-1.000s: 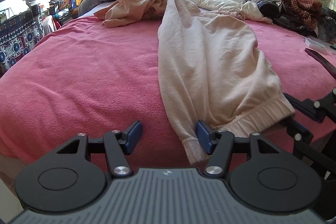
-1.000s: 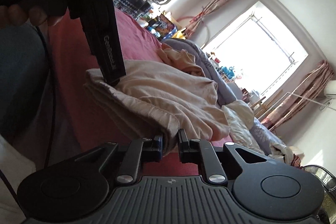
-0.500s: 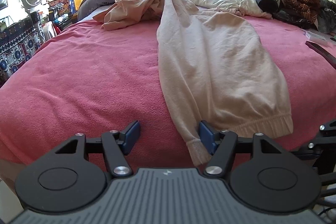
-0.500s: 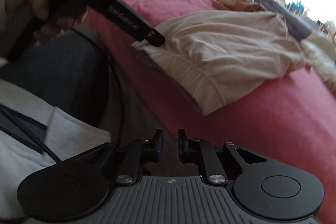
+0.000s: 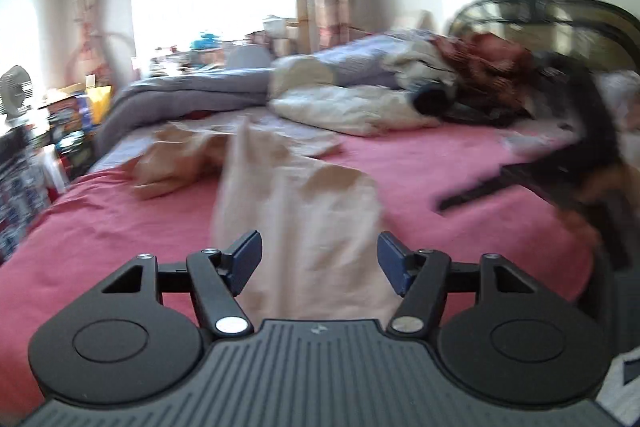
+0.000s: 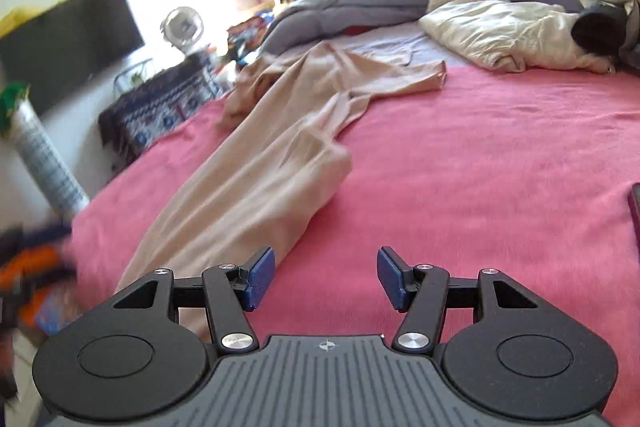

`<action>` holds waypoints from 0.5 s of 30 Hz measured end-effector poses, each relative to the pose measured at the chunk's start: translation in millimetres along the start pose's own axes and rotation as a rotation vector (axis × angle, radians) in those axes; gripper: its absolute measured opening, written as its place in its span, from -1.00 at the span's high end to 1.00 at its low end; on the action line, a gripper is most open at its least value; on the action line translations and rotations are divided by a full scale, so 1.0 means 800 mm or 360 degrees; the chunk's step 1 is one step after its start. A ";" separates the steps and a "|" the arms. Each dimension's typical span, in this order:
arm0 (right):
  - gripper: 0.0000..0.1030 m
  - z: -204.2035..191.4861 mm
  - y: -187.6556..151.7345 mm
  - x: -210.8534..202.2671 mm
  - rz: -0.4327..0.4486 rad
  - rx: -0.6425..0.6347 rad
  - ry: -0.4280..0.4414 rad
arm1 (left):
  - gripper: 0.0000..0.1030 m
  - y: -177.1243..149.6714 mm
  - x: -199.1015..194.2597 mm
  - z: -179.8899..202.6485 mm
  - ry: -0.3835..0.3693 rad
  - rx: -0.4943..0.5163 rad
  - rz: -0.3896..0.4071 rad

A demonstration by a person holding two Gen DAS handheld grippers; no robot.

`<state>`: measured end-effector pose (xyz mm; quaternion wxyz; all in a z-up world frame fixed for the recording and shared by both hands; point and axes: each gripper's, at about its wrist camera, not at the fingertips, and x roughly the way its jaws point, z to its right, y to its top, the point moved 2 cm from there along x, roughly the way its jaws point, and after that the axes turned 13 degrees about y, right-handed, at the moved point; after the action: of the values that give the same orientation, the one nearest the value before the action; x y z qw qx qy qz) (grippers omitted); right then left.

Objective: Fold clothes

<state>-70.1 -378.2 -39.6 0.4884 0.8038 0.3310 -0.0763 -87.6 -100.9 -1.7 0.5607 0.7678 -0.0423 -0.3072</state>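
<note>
The right claw (image 6: 326, 277) has let go of the trouser cuff and swung away; its jaws are opening over bare pink bed (image 6: 480, 167), nothing between them. The beige trousers (image 6: 272, 163) lie ahead-left of it. The left claw (image 5: 320, 263) gapes empty above the trousers. The leg fold looks placed. No writing readable now.
</note>
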 end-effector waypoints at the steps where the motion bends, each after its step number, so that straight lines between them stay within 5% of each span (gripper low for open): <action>1: -0.19 0.011 0.010 0.012 0.0019 0.0057 0.0035 | -0.31 -0.006 0.015 0.013 -0.0042 0.0026 -0.0042; 5: -0.28 0.055 0.040 0.073 0.0050 0.0375 0.0206 | -0.28 -0.049 0.074 0.035 -0.0108 -0.0024 -0.0311; 6: -0.14 0.067 0.044 0.097 0.0028 0.0457 0.0239 | -0.29 -0.060 0.076 0.033 -0.0116 -0.0053 -0.0269; 7: 0.62 0.074 0.043 0.117 -0.0012 0.0512 0.0244 | -0.29 -0.065 0.075 0.033 -0.0126 -0.0048 -0.0224; 8: 0.88 0.077 0.043 0.129 -0.0038 0.0552 0.0232 | -0.30 -0.066 0.073 0.035 -0.0128 -0.0021 -0.0214; 15: 0.88 0.075 0.078 0.097 0.0147 0.0490 0.0211 | -0.30 -0.063 0.075 0.031 -0.0171 -0.0005 -0.0235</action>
<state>39.4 -412.0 -59.3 0.3397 0.8867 0.3095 -0.0505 -66.1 -127.8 -76.3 0.5347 0.7503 -0.0150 -0.3885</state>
